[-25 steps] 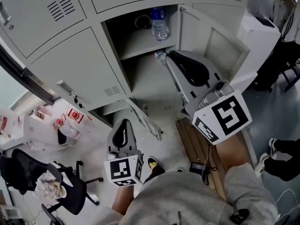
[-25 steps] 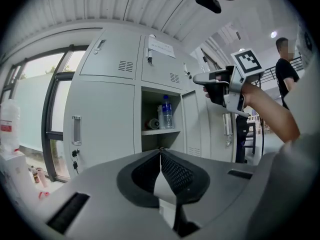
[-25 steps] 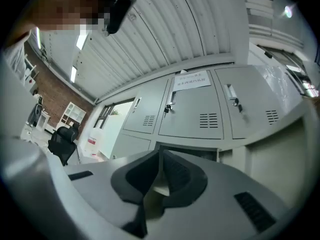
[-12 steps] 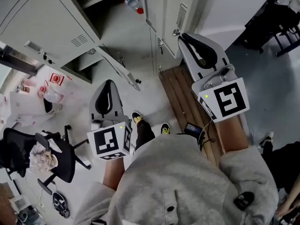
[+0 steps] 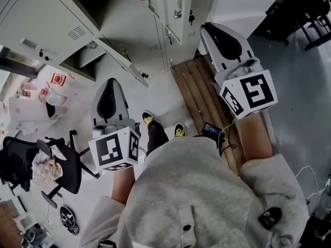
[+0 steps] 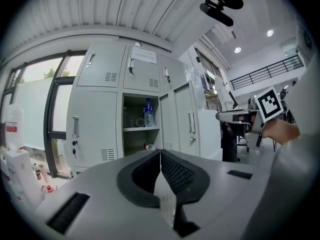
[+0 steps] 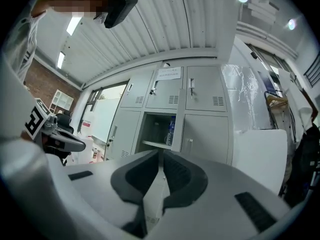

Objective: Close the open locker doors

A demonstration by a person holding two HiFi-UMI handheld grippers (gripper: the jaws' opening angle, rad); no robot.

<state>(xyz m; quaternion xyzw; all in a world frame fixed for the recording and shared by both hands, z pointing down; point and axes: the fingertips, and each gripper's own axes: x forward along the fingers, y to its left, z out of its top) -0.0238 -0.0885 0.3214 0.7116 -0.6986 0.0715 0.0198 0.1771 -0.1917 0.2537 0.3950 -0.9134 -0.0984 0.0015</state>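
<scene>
The left tongs (image 6: 160, 153) ride low on a forearm (image 5: 121, 187) kept close to the body. They point roughly level at the lockers (image 6: 95, 119), pads pressed together on nothing. Ahead of them and a little to the right, the lower locker door (image 5: 123, 62) stands swung out toward the person, upright, its free edge nearest these tongs. Further right, the upper locker door (image 5: 173, 4) stands partly open, also upright, beside the compartment holding a water bottle (image 6: 148, 112). The right tongs (image 7: 161, 153) reach further forward on a bare forearm (image 5: 254, 138). They are level, pads a slit apart and empty, near that door's right side.
</scene>
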